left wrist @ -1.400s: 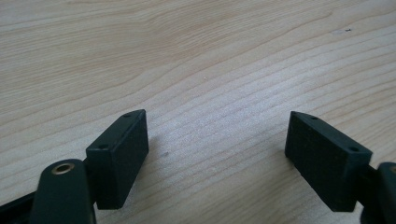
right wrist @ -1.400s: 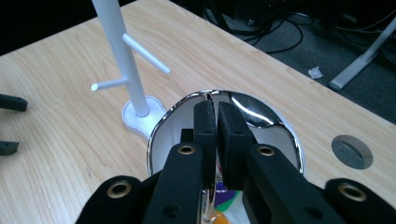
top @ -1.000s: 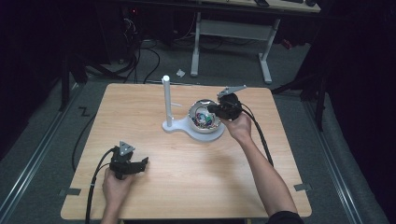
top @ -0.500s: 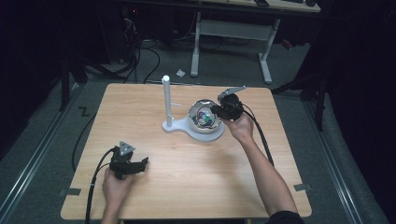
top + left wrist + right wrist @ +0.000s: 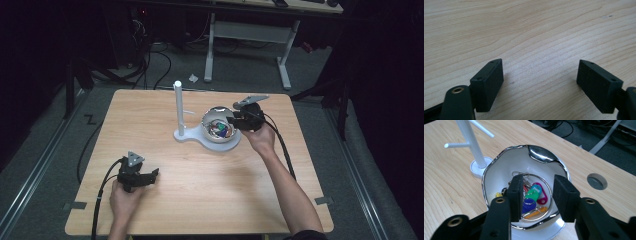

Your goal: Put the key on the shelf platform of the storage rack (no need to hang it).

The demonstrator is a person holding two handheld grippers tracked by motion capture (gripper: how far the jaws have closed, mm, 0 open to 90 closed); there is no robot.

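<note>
Wooden table [image 5: 200, 200] held our bowl [image 5: 499, 177] of key tags [image 5: 534, 195]; our right gripper [image 5: 536, 195], jaws just opening and empty, should drop straight onto one tag.

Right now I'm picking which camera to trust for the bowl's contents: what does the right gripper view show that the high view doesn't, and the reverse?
Right gripper view alone: separate key tags in green, magenta, blue and orange on a wire ring, seen between the open jaws of the right gripper, which have just been opening with nothing pressed between them.
High view alone: the left gripper resting open on the table, and both forearms.
Both: the bowl, the white stand.
</note>
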